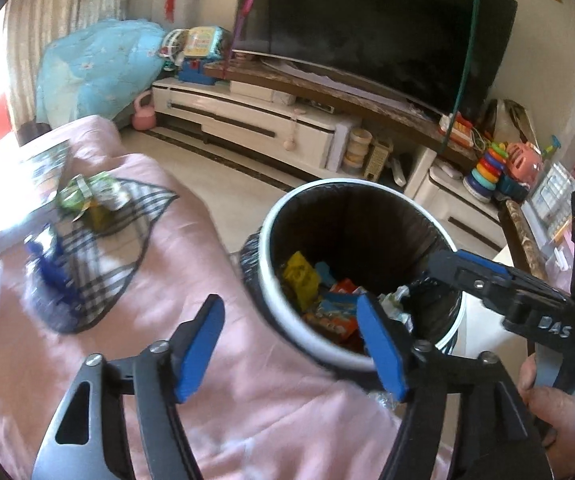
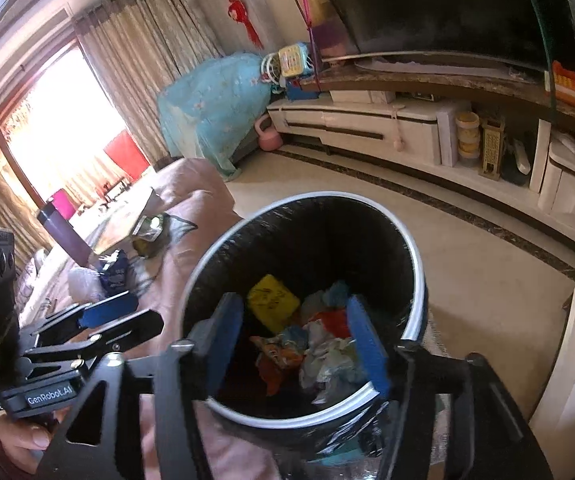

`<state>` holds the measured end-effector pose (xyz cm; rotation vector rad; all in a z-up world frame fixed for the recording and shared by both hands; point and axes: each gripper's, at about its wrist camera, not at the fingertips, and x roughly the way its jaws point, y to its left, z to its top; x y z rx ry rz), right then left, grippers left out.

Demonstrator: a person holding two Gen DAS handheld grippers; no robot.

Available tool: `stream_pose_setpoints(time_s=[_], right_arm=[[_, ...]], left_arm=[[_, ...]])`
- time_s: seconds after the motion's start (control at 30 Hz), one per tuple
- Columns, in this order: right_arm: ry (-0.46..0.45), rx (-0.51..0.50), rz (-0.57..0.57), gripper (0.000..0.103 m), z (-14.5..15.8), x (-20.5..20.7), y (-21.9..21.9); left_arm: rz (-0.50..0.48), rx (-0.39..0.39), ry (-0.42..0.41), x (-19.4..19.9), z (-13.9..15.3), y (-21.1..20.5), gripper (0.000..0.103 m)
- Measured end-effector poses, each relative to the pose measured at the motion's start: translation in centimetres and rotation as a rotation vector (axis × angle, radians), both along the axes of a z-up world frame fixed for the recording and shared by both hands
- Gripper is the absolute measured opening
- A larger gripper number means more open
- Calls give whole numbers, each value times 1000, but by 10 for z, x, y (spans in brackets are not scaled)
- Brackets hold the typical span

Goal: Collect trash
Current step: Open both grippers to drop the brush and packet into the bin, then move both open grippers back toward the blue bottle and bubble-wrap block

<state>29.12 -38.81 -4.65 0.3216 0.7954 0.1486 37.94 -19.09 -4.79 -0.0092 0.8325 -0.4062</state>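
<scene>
A round bin with a white rim (image 1: 265,276) (image 2: 417,264) and a black liner stands beside a table draped in pink cloth (image 1: 191,248). It holds colourful wrappers (image 1: 329,308) (image 2: 287,320) and crumpled paper. My left gripper (image 1: 291,344) is open and empty, over the cloth at the bin's near edge. My right gripper (image 2: 299,340) is open and empty, right above the bin's mouth; it also shows in the left wrist view (image 1: 419,280). A crumpled green wrapper (image 1: 87,196) (image 2: 151,228) and a blue wrapper (image 1: 51,268) (image 2: 115,270) lie on the cloth.
A checked cloth (image 1: 99,248), a book (image 1: 19,196) and a dark bottle (image 2: 63,232) are on the table. A white TV stand (image 1: 255,128) with a large TV (image 1: 375,24) and toys (image 1: 487,168) runs along the far wall. Bare floor (image 2: 467,272) lies between.
</scene>
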Motion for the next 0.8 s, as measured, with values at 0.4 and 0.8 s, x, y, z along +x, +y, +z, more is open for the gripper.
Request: stream_pose_setpoints(time_s=[0.4,0.8], right_arm=[[-57,71,54,101,9,-28,63],[-61,75,190,101,-1,-37,143]], left_arm=[[182,-47,6,-60,-3,105,84],[380,-95,16,-108,-8,194,89]])
